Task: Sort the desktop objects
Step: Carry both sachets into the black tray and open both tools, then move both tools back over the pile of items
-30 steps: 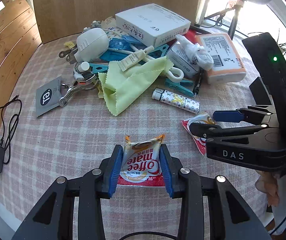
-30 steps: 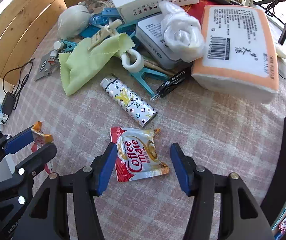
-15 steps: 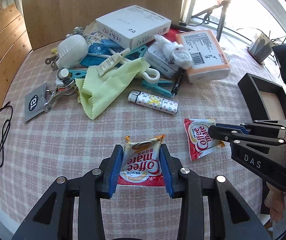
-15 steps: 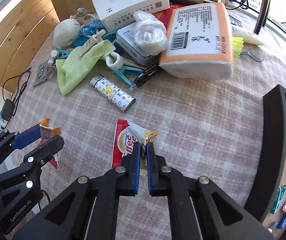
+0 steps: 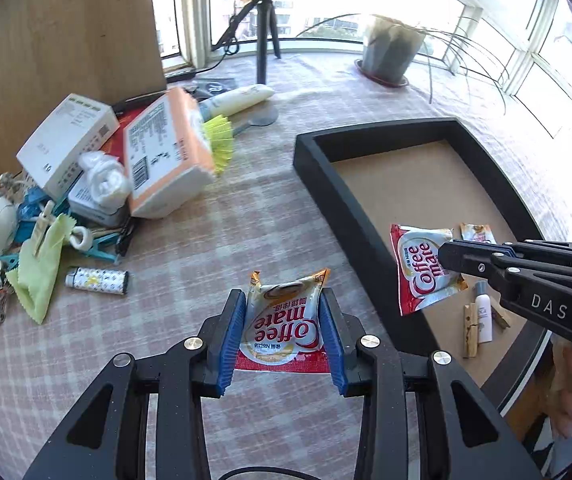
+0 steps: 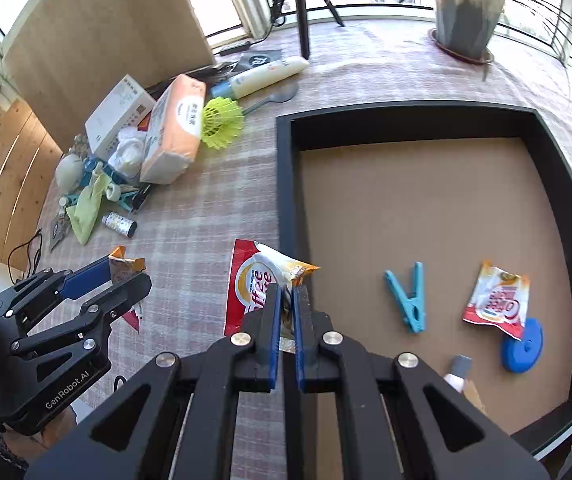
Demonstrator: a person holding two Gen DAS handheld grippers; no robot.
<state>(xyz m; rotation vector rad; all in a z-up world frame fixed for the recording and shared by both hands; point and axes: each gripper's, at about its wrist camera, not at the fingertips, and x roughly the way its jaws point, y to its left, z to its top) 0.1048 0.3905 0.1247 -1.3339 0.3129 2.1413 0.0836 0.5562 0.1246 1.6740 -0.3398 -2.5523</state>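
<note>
My left gripper is shut on a red and white Coffee mate sachet, held above the checked tablecloth; in the right wrist view that gripper is at the lower left. My right gripper is shut on a second Coffee mate sachet, which hangs in the air over the left rim of the black tray. From the left wrist view this sachet dangles from the right gripper over the tray.
In the tray lie a blue clothespin, a third sachet, a blue disc and a small bottle. At the far left is a pile with a tissue pack, white box, green cloth and lighter. Behind stand a tripod and potted plant.
My right gripper closed on the second sachet and lifted it off the cloth. Both grippers moved right, away from the pile, and the tray came into view.
</note>
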